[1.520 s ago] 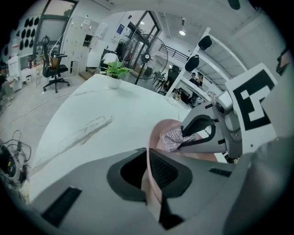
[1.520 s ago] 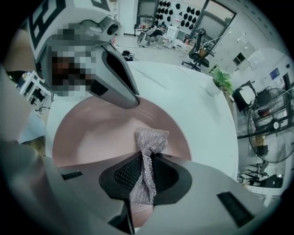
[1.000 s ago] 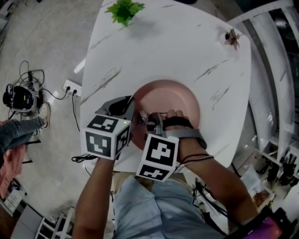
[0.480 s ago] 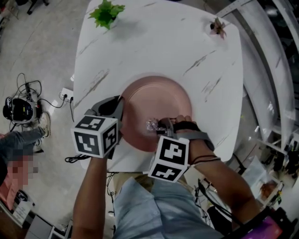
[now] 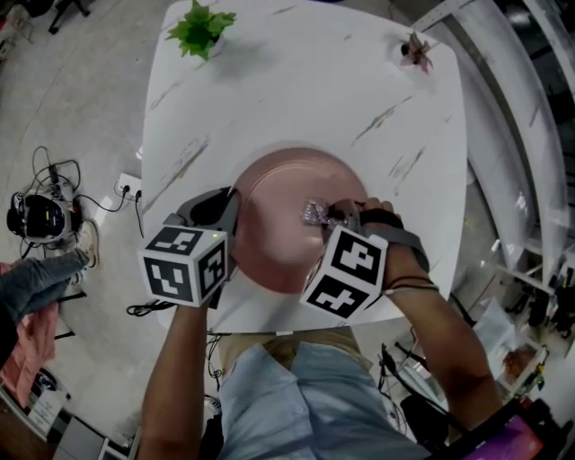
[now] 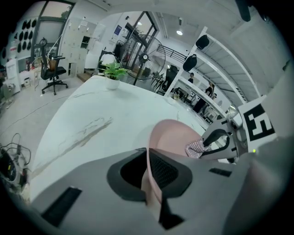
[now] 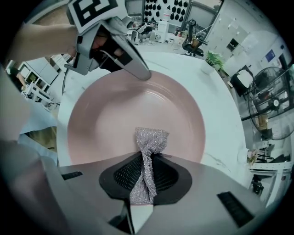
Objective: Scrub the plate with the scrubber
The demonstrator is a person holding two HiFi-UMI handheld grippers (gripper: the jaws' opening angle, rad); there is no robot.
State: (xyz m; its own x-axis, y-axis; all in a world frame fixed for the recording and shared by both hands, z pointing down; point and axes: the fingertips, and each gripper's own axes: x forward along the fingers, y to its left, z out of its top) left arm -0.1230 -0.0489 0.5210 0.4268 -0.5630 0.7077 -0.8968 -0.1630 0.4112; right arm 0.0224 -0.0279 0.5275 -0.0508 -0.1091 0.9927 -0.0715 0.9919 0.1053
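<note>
The jaws of our left gripper are clamped on the left rim of the pink plate. Those of our right gripper pinch the silvery scrubber, which rests inside the plate. The plate sits on a white veined table with a potted plant at the far edge. Cables lie on the grey floor.

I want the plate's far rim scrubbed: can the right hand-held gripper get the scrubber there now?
Probably yes. The right hand-held gripper holds the scrubber over the plate's bare middle, with nothing between it and the far rim; the left hand-held gripper clamps the left rim, off to the side.
</note>
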